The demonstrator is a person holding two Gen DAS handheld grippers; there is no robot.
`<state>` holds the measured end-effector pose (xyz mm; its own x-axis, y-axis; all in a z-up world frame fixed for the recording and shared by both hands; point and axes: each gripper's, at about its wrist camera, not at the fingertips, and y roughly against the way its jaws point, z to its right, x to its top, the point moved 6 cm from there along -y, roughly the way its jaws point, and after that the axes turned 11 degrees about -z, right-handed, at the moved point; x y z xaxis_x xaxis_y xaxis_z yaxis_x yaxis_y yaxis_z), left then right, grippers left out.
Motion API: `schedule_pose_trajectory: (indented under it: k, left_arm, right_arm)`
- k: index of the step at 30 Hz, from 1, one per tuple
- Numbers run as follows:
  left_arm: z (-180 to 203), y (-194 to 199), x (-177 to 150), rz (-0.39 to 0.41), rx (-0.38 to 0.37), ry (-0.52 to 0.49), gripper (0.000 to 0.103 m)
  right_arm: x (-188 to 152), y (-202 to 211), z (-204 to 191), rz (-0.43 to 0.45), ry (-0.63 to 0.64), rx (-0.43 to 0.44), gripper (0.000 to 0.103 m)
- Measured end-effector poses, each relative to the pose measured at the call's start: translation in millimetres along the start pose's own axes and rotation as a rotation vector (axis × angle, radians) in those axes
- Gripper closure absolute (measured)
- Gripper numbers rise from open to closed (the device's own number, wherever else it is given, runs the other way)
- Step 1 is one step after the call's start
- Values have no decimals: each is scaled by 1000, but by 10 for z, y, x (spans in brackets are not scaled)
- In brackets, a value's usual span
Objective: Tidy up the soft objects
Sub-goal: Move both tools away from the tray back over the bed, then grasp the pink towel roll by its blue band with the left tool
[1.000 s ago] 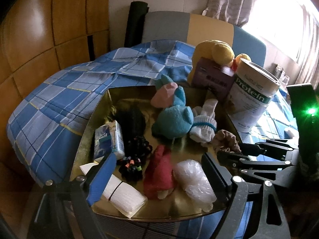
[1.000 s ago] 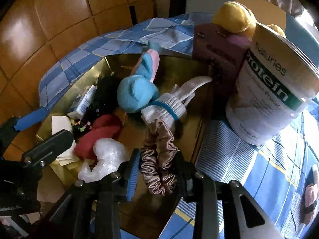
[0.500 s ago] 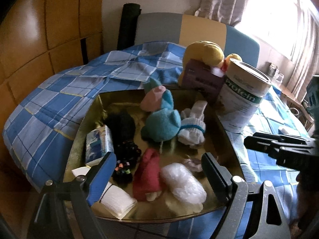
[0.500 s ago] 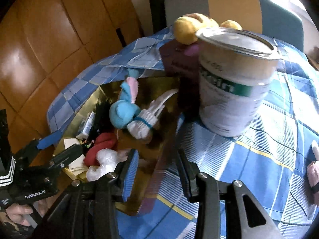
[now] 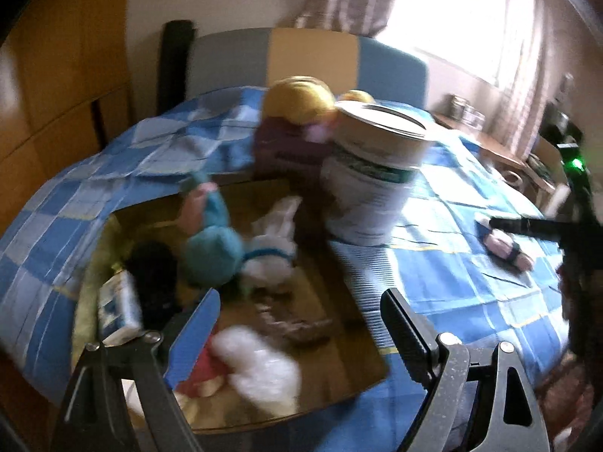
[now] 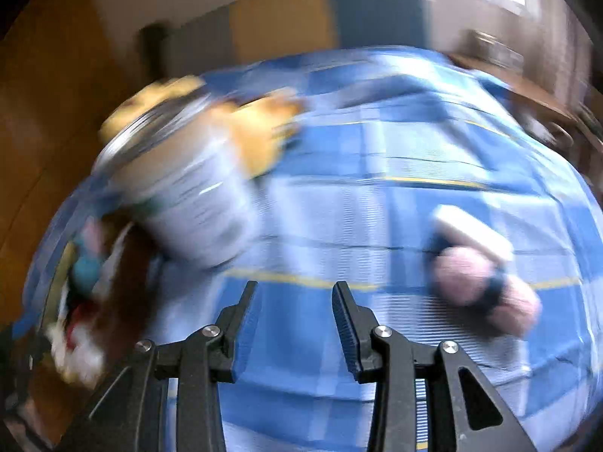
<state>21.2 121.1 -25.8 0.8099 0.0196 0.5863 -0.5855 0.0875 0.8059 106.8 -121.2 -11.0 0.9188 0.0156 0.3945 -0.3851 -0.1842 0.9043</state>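
Note:
A gold tray [image 5: 350, 361] on the bed holds a teal plush [image 5: 215, 245], a white sock [image 5: 271, 252], a brown scrunchie [image 5: 290, 320], a white plastic wad [image 5: 264, 373] and a red sock [image 5: 199, 369]. My left gripper [image 5: 301, 324] hovers open over the tray's near end, with nothing between its fingers. My right gripper [image 6: 296, 297] is over the blue checked bedspread [image 6: 377, 173], its jaws a narrow gap apart and empty. A pink roll with a black band [image 6: 486, 286] lies to its right, seen also as the pink roll [image 5: 505, 248] in the left wrist view. Both views are blurred.
A protein can [image 5: 373, 180], a purple box [image 5: 286, 147] and a yellow plush [image 5: 297, 98] stand behind the tray. A tissue pack [image 5: 120, 305] and a black bundle [image 5: 154, 275] lie at the tray's left. A white item [image 6: 471, 229] rests by the pink roll.
My right gripper let go of the brown scrunchie, which now lies in the tray, and swung right over the bedspread. The left gripper's view has shifted to the right, still open.

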Motion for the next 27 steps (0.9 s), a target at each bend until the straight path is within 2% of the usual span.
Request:
schedule_pose_trajectory:
  k: [4,5,7,11,12,17,20,22,25,26,27]
  left_arm:
    - [299,-55,60,-18,-33,-60,15]
    - [391,-89,78,-30,-50,-70,15]
    - [513,-144,97,-49,-73,-83,15]
    - [786,-211,102,-66,-102,-133,15]
    - [835,-220,104,-67,-105,-142,15]
    - [1029,-268,104,-86,-129,-175,15]
    - [1101,-296,102,-96,-147,-193,15]
    - [1142,-322,111,-104,-159,-201,15]
    - [1205,-367,139,-119,-183,-202,15]
    - [1235,-380,150,-125,-192,-202,15]
    - [1267,-390,158,-131,-201,-204,15]
  right_arm:
    - [138,163,861,57,-268,-65,64]
    - [148,183,1119,59,-351,-75,64]
    - [163,113,1446,15,-441,-75,64]
    - [194,-120,1894,-59,-544,-53,64]
    - [200,-209,1965,-81,-564,-25,64]
    - [155,-469,2072,-157,-589,-3,64]
    - [105,-488,1903,-198,-564,106,61]
    - [69,-395,1686,-216,-531,212,61]
    - [-5,-218,1183,-262,-446,536,61]
    - [-9,-152,1079,-254,-411,560,61]
    - [-2,-100,1033,-237,-387,539,61]
